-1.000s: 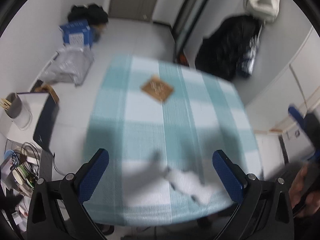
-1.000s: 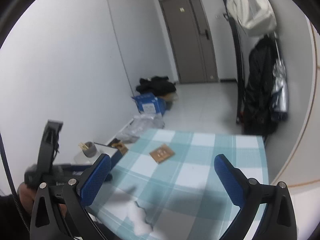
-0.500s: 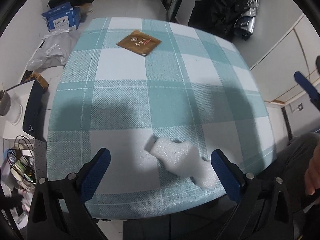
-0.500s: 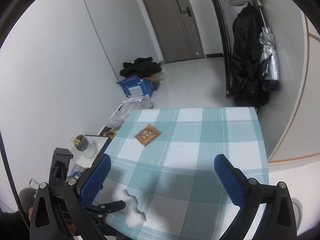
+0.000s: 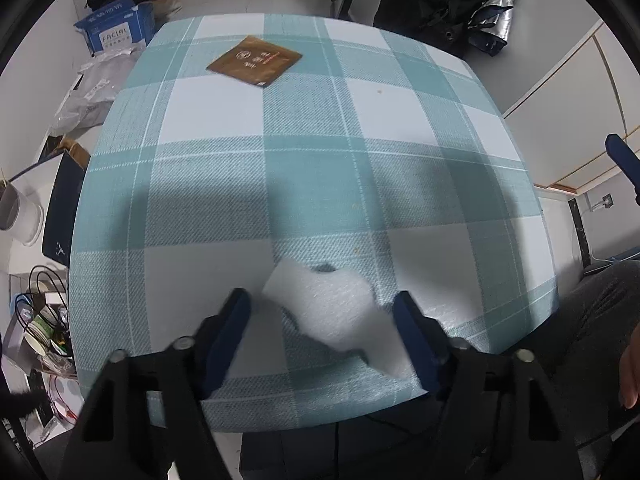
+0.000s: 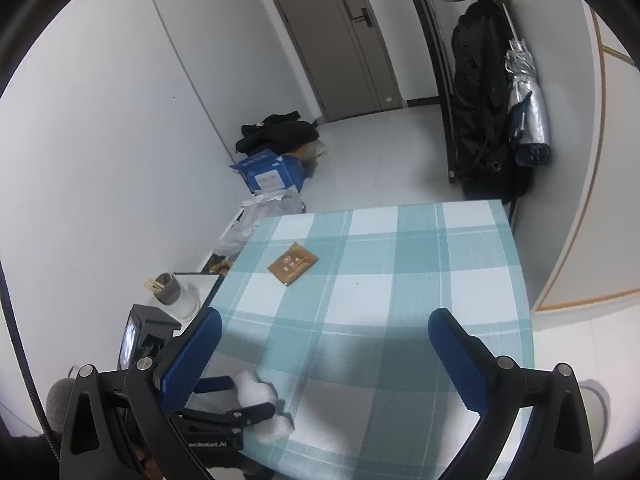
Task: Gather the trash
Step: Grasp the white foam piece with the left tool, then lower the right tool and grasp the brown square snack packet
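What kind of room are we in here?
Probably a small lived-in home room or entryway: a table under a teal-and-white checked tablecloth, dark coats hanging on a black rack by a brown door, and a blue cardboard tissue box on the floor.

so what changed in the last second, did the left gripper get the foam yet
The left gripper has come down over the foam and its jaws have just been closing, so the foam now sits between them. The right-hand pad looks to be at its edge; the other is still clear, so no grip yet. The right gripper tipped down a little and stays open, holding nothing. The brown packet and the tablecloth have not moved.
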Available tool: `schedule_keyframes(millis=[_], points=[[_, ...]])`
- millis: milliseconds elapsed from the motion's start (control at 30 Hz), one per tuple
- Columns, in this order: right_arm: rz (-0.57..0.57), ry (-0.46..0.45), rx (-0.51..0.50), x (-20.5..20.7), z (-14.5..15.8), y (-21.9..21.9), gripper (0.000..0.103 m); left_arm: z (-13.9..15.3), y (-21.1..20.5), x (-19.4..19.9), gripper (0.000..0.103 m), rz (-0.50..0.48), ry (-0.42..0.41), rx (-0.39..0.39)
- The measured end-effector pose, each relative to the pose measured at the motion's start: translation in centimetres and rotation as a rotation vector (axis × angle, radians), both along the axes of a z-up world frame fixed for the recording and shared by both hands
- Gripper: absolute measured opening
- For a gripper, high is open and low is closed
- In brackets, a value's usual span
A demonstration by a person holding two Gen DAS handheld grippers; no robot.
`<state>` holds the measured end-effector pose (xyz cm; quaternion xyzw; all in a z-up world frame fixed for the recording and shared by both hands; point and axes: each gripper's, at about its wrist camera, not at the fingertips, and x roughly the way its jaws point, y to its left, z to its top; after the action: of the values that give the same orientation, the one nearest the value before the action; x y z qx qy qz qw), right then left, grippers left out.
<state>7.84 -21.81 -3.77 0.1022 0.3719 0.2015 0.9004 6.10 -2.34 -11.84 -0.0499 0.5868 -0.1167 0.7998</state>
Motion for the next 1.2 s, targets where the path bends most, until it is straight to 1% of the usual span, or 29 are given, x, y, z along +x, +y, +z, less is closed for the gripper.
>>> schedule_keyframes(millis=[33,133,167,233,433,600,733,933,1100,1200], points=[[-0.002,0.002,0.002,0.0,0.0,-0.1,0.103,-0.1,-0.2,0.0,0.053,-0.003,-0.005,0.023],[-0.009,0.006,0.004,-0.1,0.0,-0.3,0.103,-0.3,-0.9,0.1,0.049,-0.016,-0.022,0.061],[-0.009,0.009,0.003,-0.1,-0.1,-0.4,0.103,-0.2,-0.9,0.1,0.048,-0.022,-0.023,0.061],[-0.011,0.016,0.001,-0.2,-0.2,-0.5,0.103,-0.2,-1.0,0.0,0.047,-0.030,-0.017,0.036],[-0.012,0.020,0.002,-0.4,-0.3,-0.7,0.103,0.7,-2.0,0.2,0.045,-0.051,-0.055,0.051],[-0.020,0.028,-0.013,-0.5,-0.6,-0.7,0.103,0.7,-2.5,1.0,0.044,-0.054,-0.052,0.047],[-0.029,0.039,-0.027,-0.2,-1.0,-0.8,0.103,1.3,-1.7,1.7,0.044,-0.031,-0.066,0.017],[-0.055,0.078,-0.039,0.6,-1.8,-0.9,0.103,2.6,1.2,2.5,0.044,0.053,-0.074,-0.080],[-0.064,0.118,-0.050,1.4,-2.7,-1.0,0.103,4.1,3.7,3.3,0.044,0.117,-0.115,-0.135],[-0.054,0.138,-0.062,1.6,-3.2,-0.9,0.103,4.6,5.1,3.7,0.044,0.156,-0.130,-0.189]])
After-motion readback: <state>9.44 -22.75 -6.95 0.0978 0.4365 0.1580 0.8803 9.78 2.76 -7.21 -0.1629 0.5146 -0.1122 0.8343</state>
